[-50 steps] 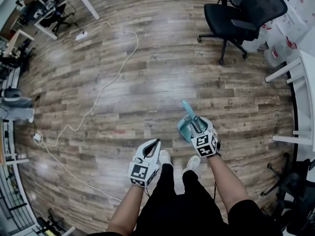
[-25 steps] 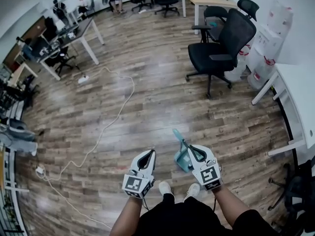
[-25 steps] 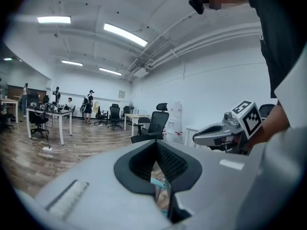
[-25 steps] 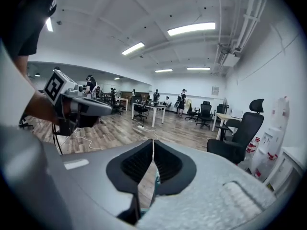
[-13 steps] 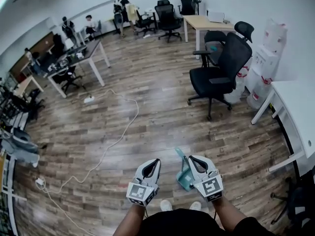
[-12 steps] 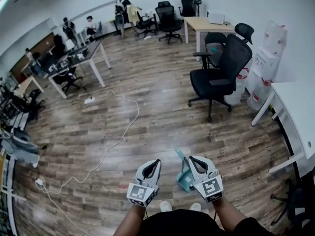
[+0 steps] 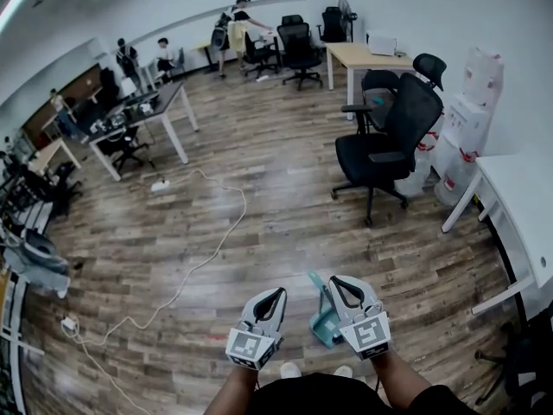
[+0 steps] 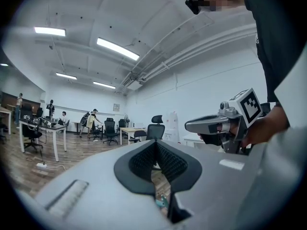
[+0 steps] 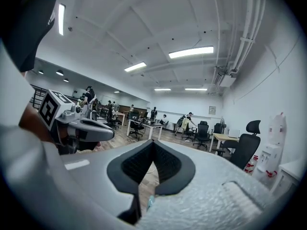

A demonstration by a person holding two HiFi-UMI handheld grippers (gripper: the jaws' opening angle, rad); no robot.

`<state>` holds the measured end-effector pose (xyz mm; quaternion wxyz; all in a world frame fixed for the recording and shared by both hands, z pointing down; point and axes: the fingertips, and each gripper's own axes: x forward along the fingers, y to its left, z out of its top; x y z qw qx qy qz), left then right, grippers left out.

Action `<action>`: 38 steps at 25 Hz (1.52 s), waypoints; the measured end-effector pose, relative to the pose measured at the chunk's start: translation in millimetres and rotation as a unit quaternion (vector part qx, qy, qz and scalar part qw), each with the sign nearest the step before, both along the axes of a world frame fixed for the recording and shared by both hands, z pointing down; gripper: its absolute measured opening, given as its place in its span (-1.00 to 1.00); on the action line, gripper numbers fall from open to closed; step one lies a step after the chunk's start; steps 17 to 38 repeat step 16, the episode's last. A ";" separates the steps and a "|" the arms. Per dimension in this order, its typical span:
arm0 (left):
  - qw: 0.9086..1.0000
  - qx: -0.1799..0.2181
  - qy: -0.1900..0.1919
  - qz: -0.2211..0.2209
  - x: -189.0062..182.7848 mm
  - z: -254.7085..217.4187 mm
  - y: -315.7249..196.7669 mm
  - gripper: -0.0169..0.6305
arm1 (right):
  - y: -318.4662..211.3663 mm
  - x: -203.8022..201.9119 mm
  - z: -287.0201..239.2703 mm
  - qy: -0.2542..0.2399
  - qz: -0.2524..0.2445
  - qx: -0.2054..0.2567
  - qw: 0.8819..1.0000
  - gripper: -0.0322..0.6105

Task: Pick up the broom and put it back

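Now right hand-held gripper clamps teal broom.

Head view peers steeply down onto the wooden floor. Left gripper view and right gripper view skim level, close over their own jaws; all three catch the black office chair.
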<state>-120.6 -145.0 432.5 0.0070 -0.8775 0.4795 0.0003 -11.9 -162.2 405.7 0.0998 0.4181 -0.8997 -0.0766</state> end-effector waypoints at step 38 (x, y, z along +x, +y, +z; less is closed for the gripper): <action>1.000 -0.001 -0.002 -0.012 -0.1 -1.2 7.1 -0.89 | 1.5 3.4 -2.2 0.002 -0.007 0.002 1.000 -0.89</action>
